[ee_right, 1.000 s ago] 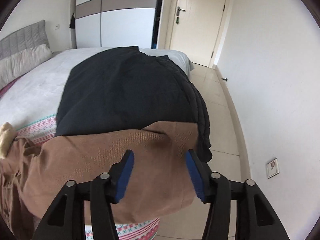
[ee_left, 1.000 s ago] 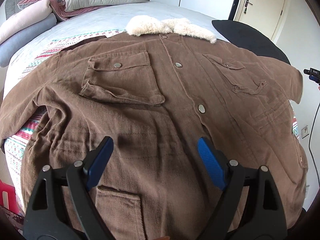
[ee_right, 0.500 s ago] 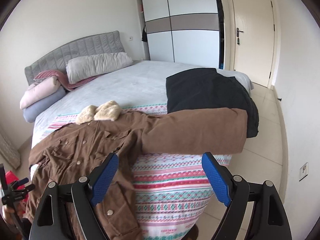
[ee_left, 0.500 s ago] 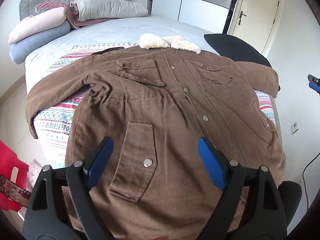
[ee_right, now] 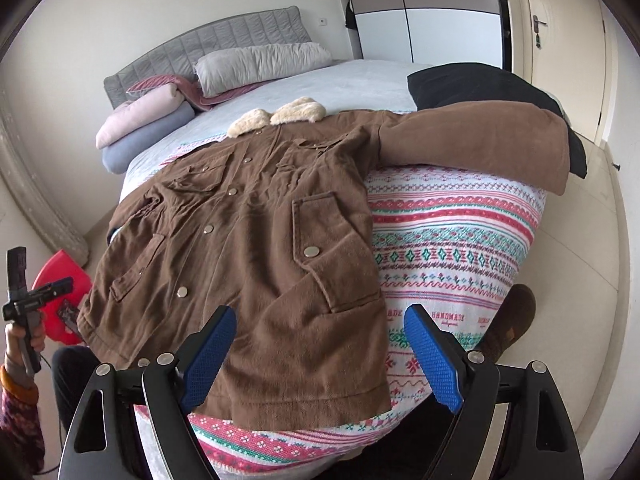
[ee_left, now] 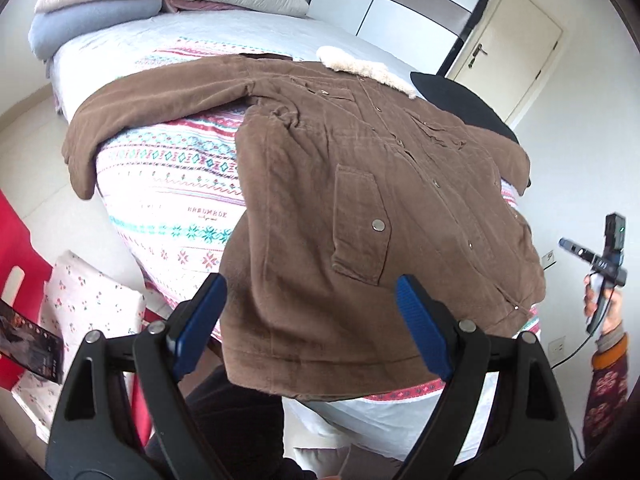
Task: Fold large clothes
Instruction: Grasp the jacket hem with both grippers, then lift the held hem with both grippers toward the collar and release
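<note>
A large brown coat (ee_left: 360, 200) with a cream fleece collar (ee_left: 368, 70) lies face up on the bed, sleeves spread to both sides, its hem hanging over the foot end. It also shows in the right wrist view (ee_right: 248, 240) with its collar (ee_right: 280, 116). My left gripper (ee_left: 312, 320) is open and empty, held back from the hem near its left corner. My right gripper (ee_right: 320, 354) is open and empty, just off the hem near the right corner.
The bed has a patterned blanket (ee_right: 448, 240). A black garment (ee_right: 480, 84) lies at the far right corner under one sleeve. Folded quilts and pillows (ee_right: 144, 128) sit at the headboard. A red object (ee_right: 60, 280) and a floral bag (ee_left: 88, 304) stand on the floor at left.
Both grippers have pulled back from over the coat to the foot of the bed. The right gripper let go of the sleeve and its jaws opened wider. The coat lies still.
</note>
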A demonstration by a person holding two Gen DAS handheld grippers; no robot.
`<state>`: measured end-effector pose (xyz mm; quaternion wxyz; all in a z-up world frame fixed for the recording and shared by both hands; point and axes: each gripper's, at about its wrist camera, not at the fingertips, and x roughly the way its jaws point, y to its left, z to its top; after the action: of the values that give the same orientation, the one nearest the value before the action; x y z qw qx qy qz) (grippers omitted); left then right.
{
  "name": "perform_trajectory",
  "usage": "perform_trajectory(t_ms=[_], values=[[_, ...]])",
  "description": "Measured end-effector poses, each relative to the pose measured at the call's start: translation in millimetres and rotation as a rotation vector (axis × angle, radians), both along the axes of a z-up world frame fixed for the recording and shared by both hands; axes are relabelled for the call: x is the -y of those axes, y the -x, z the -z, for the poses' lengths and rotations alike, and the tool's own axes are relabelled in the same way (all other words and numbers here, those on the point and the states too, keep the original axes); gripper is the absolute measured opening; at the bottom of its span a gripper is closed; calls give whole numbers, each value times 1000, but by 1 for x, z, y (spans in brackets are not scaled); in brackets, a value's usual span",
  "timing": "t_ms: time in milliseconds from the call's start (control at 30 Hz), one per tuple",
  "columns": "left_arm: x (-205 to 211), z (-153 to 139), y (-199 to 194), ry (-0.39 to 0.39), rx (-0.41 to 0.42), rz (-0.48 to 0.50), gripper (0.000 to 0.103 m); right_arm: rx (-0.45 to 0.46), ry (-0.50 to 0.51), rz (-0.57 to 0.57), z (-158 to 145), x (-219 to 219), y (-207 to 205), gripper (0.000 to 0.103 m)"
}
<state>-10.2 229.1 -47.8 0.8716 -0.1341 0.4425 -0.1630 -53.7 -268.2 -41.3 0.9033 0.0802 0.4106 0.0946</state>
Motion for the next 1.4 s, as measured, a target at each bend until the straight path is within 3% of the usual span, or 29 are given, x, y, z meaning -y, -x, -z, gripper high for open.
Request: perform_trajectory(t_ms=[100, 200, 333, 467, 567, 633, 700, 767, 800, 867, 933, 967, 1133, 1200, 1233, 1300, 1400], values=[[-16, 11, -4, 61, -32, -11, 86, -20, -34, 0, 16, 2, -6, 87], [-9, 24, -11, 31, -40, 12, 86, -41, -88, 8, 31, 6, -14, 87], [12, 42, -19, -2, -23, 116, 86, -59, -98, 12, 46, 9, -19, 87], [33, 71, -25, -31, -86, 180, 85, -99, -103, 22, 59, 10, -26, 87], [48, 76, -14, -98, -52, 212, 83, -129, -104, 12, 71, 5, -31, 87], [53, 75, -6, -113, -56, 232, 72, -141, -106, 11, 78, 1, -32, 87], [55, 72, 1, -100, -66, 246, 46, -141, -112, 12, 84, -4, -34, 87], [55, 69, 6, -101, -75, 242, 26, -135, -105, 19, 88, -8, -33, 87], [54, 67, 7, -82, -79, 240, 16, -134, -99, 17, 89, -11, -32, 85], [51, 60, 9, -12, -78, 224, 13, -140, -80, 7, 87, -15, -30, 66], [50, 44, 12, 120, -56, 222, 12, -152, -121, -1, 80, -12, -27, 31], [49, 31, 13, 199, -34, 224, 11, -146, -178, -15, 74, -9, -24, 25], [19, -36, 24, 559, 110, 170, 11, -34, -267, -36, 22, -4, -7, 20], [-6, -34, 30, 616, 106, 108, 11, -17, -281, -29, 9, -1, -4, 20], [-16, -25, 31, 597, 77, 69, 12, -22, -280, -21, 8, 1, -3, 20], [-31, 7, 31, 473, -38, -28, 15, -42, -268, -9, 16, 3, -5, 22], [-54, 52, 42, 316, -156, -159, 18, -95, -223, 39, 36, 8, -3, 35]])
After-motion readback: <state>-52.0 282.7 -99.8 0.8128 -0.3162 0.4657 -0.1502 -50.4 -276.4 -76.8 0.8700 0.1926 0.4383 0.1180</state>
